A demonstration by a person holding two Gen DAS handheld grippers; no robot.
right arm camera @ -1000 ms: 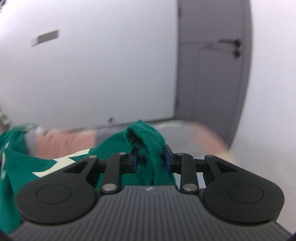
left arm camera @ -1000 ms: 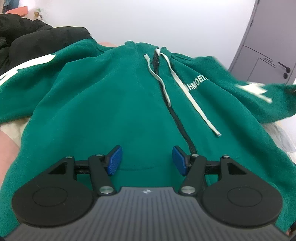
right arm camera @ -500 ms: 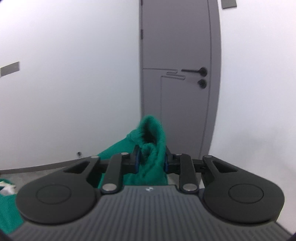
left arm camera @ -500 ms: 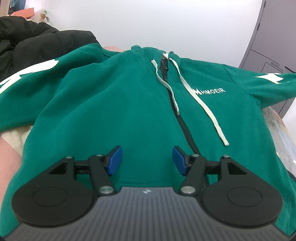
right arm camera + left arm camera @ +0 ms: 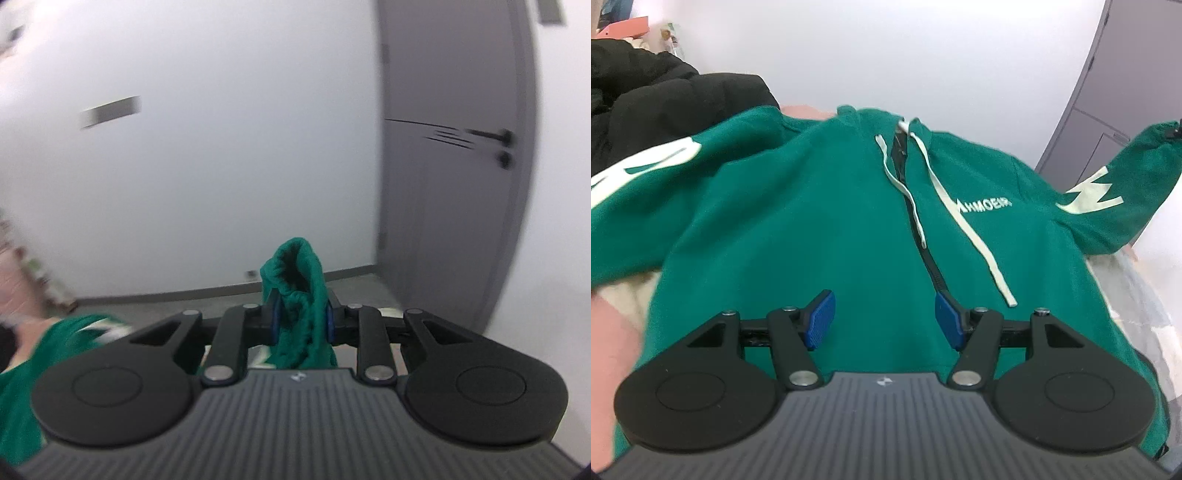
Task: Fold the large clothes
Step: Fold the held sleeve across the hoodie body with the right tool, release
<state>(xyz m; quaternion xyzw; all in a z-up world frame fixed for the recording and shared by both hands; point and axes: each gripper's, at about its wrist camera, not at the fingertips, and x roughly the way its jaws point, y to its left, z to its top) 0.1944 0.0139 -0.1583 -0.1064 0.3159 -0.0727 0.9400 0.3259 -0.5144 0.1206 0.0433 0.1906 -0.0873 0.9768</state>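
The left hand-held gripper (image 5: 884,319) hovers with its blue-padded jaws spread wide and nothing between them, over the lower front of a green zip-up fleece hoodie (image 5: 798,229) lying face up. Ahead of it run the dark zipper (image 5: 925,245) and two white drawstrings (image 5: 975,229). Ahead and to the right, the hoodie's sleeve (image 5: 1123,192) is raised. A black padded jacket (image 5: 665,99) lies ahead to the left.

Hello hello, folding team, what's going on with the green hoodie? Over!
Left gripper open, above hoodie front. Right gripper shut on sleeve cuff, lifted. Black jacket beside the other sleeve.
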